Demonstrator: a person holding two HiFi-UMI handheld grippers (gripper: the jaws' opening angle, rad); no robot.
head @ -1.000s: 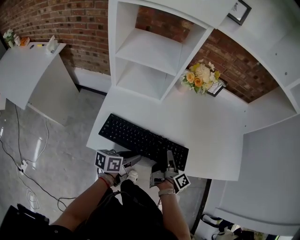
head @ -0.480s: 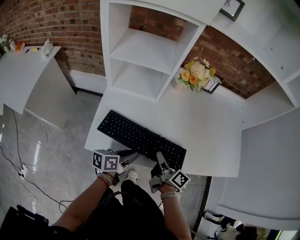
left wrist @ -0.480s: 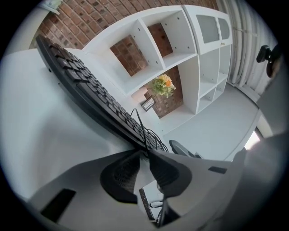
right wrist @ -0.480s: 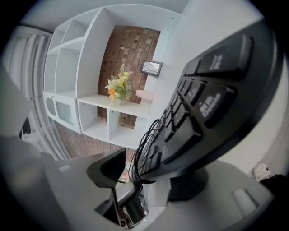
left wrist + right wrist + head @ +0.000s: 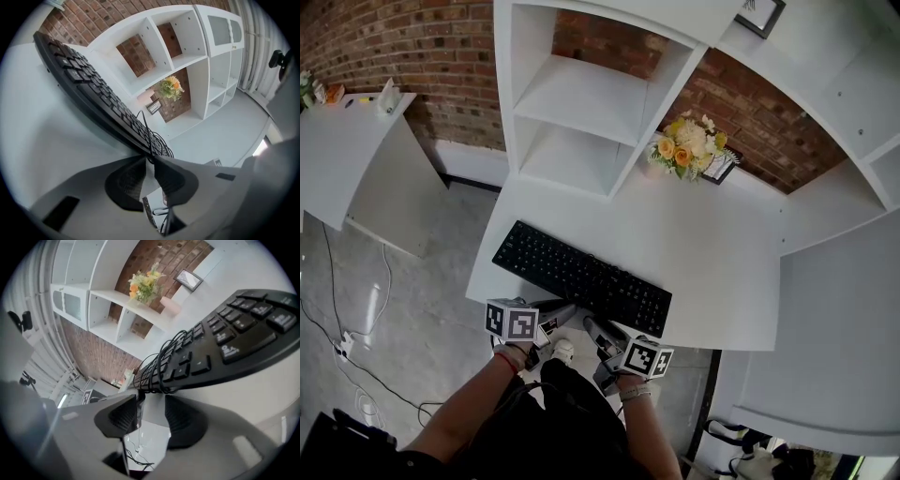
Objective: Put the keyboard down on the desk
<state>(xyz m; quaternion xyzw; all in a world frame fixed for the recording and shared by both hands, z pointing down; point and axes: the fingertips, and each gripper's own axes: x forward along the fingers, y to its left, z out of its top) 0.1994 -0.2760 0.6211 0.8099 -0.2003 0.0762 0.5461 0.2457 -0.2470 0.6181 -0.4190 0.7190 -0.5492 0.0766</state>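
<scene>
We see the black keyboard (image 5: 581, 278) lying flat and slantwise on the white desk (image 5: 712, 262), along the desk's near side, its long front edge just short of the desk's rim. Both tongs sit at that rim on our side of it. The left gripper (image 5: 562, 314) points at the middle of the keyboard's front edge; the right gripper (image 5: 598, 328) lies just beside it, angled toward the same edge. Looking along the left one's jaws, we find them narrow, only a thin slit of white desk showing between the ribbed pads. They have just been closing, and the pads press on nothing. The keyboard's near edge and its bundled cable (image 5: 157, 143) sit right at their tips, and we cannot tell whether the tips touch a strand. Looking along the right one's jaws, we find them well apart after drawing in a little. Nothing lies between them; the keyboard and the cable coil lie just beyond and above their tips. Farther back on the desk stand yellow flowers (image 5: 684, 150) beside a white shelf unit (image 5: 572, 103).
</scene>
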